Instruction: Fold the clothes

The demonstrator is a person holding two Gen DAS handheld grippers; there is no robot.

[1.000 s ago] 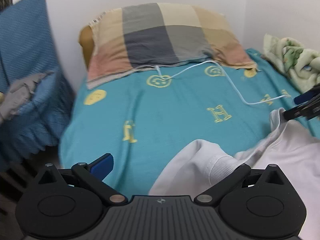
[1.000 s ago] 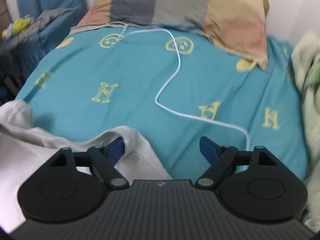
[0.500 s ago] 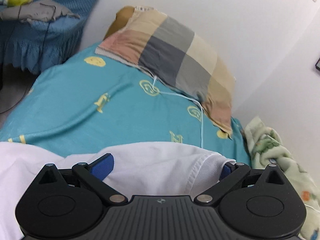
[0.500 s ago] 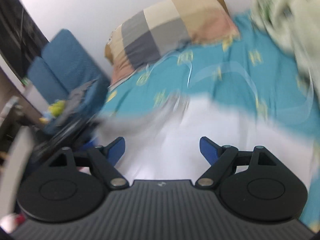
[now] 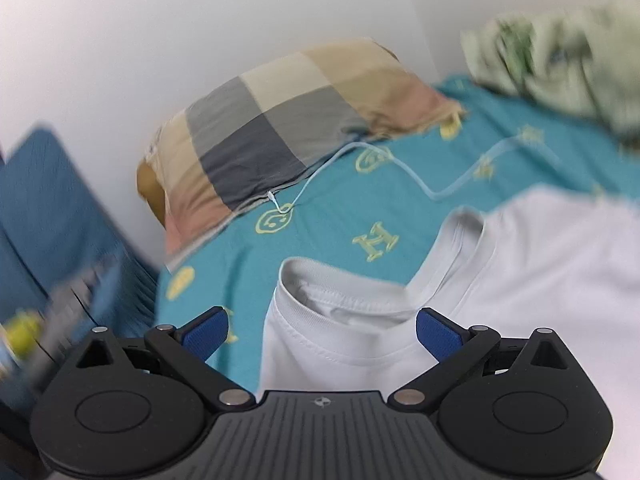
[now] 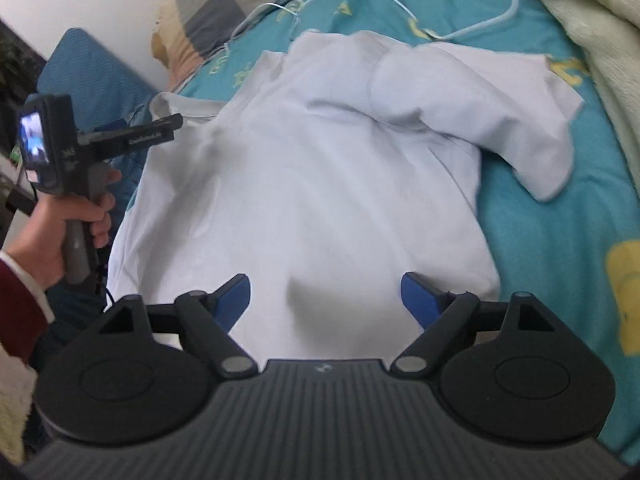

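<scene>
White T-shirt (image 6: 320,168) lies spread on the bed (image 6: 540,240), its body running from the near edge, under our right tool (image 6: 325,295), up toward the pillow (image 5: 288,136) at the head. We judge this to be the laying-out stage: the shirt is opened flat but not folded, so what we are doing is squaring it up before any fold is made.

Our left tool (image 5: 320,326) hovers at the neck hole near the bed's left edge, both blue pads spread wide with the collar (image 5: 352,300) between them but not pinched. In the right wrist view that same tool shows side-on, held in a hand (image 6: 68,220), its tips by the collar. The right tool is likewise spread wide over the lower body of the shirt, gripping nothing.

As for looks, the cloth is plain white and soft, with a ribbed collar and stitched seams. One short sleeve (image 6: 520,140) juts out toward the bed's right edge, puffed and creased rather than flat. The left side hangs off the bed's left edge. A thin white cable (image 6: 400,4) snakes across the sheet just beyond the shoulders.

Next we would need to smooth that sleeve and pull the overhanging side onto the bed, so that each fold line falls straight.
</scene>
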